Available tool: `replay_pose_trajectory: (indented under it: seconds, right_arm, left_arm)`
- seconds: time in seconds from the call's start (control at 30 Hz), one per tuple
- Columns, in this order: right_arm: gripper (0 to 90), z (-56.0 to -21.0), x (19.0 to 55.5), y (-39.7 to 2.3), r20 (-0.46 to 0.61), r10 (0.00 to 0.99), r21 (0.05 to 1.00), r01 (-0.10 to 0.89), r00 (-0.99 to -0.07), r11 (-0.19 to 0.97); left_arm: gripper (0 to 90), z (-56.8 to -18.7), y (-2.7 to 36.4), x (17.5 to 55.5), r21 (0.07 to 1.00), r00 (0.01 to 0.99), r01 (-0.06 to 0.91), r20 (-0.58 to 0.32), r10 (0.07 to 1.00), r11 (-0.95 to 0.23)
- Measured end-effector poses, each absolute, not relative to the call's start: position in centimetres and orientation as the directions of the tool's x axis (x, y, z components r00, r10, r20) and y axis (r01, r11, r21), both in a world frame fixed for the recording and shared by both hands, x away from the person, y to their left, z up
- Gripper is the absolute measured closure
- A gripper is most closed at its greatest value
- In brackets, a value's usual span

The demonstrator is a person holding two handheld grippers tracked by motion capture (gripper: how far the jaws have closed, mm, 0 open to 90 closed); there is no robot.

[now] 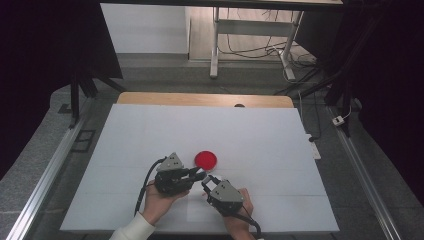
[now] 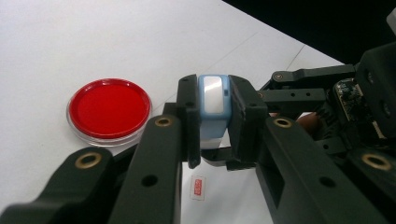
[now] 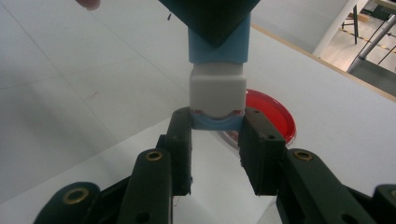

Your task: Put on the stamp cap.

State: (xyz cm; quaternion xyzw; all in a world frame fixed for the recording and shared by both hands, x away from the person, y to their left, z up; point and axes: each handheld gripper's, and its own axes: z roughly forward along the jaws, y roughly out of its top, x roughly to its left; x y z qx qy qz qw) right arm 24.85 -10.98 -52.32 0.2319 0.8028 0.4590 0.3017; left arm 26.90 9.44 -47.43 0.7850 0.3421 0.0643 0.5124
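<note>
The left gripper (image 1: 199, 176) is clamping its jaws on a small blue-and-white block (image 2: 214, 108), holding it above the white table (image 1: 125, 150). The right gripper (image 1: 205, 186) is pinching the same block's other end (its blue tip) between closed jaws. A red dish (image 1: 206, 160) is lying just beyond both grippers.

You get no text you can read here. A small white sticker (image 2: 198, 187) on the table (image 2: 70, 42), seen under your left gripper's jaws, carries red print, perhaps a stamp or code, too blurred to make out.
</note>
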Motion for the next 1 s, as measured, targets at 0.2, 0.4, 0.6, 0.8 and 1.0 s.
replay_pose_trajectory:
  seconds: [0.2, 0.4, 0.6, 0.8, 1.0]
  right_arm:
    - [65.5, -52.29, 24.81, -10.99, -0.285, 0.64, 0.87, 0.087, -0.714, 0.485]
    - [65.5, -52.32, 24.72, -10.94, -0.289, 0.638, 0.87, 0.082, -0.714, 0.486]
    - [65.6, -52.29, 24.66, -10.94, -0.293, 0.639, 0.868, 0.083, -0.711, 0.49]
    - [65.6, -52.2, 24.56, -11.01, -0.282, 0.643, 0.874, 0.085, -0.712, 0.478]
    - [65.5, -52.26, 24.59, -11.05, -0.282, 0.641, 0.873, 0.087, -0.714, 0.481]
  left_arm:
    - [76.1, -47.5, 9.61, 27.02, 0.843, 0.759, 0.482, -0.265, 0.595, -0.239]
    - [76.2, -47.63, 9.63, 27.1, 0.84, 0.76, 0.487, -0.273, 0.591, -0.238]
    - [76.2, -47.73, 9.61, 27.07, 0.839, 0.76, 0.49, -0.277, 0.588, -0.237]
    - [76.3, -47.82, 9.56, 27.06, 0.837, 0.761, 0.493, -0.281, 0.584, -0.239]
    - [76.3, -47.99, 9.58, 27.1, 0.834, 0.761, 0.497, -0.287, 0.582, -0.238]
